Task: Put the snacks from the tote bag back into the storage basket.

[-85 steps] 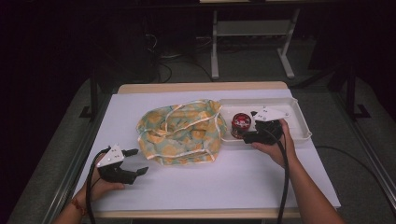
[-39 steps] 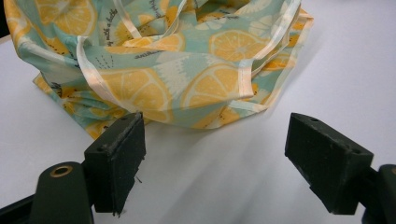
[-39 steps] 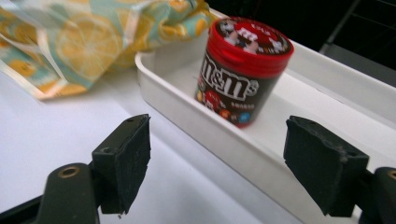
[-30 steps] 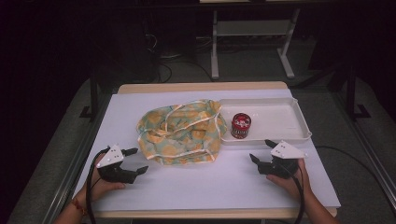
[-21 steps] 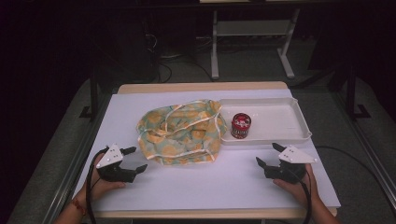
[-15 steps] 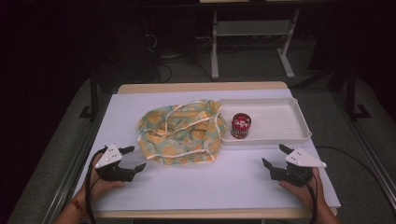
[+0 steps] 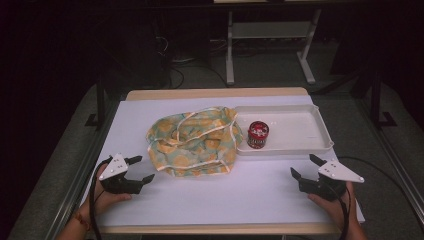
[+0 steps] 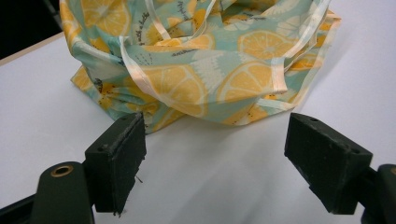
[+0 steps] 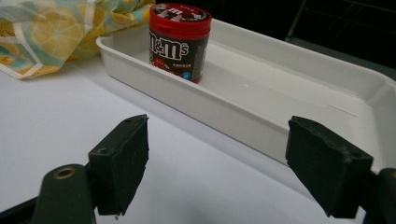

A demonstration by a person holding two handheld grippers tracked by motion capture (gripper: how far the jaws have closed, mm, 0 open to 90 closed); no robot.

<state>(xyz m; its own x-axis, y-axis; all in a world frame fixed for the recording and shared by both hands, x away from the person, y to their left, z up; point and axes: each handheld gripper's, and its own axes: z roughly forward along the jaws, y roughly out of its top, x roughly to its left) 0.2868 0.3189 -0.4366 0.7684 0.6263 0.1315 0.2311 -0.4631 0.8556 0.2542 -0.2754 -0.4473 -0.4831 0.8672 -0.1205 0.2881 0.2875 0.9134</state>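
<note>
Both tools [image 7: 139,169] [image 7: 303,167] rest, jaws apart.

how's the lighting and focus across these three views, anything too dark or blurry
High view: the white table is evenly lit, the room behind nearly black. Left gripper view: the lemon-print bag is sharp and bright. Right gripper view: the candy tub is crisp; the tray is pale but not blown out.

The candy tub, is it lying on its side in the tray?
No, the candy tub stands upright in the white tray, red lid on top.
</note>
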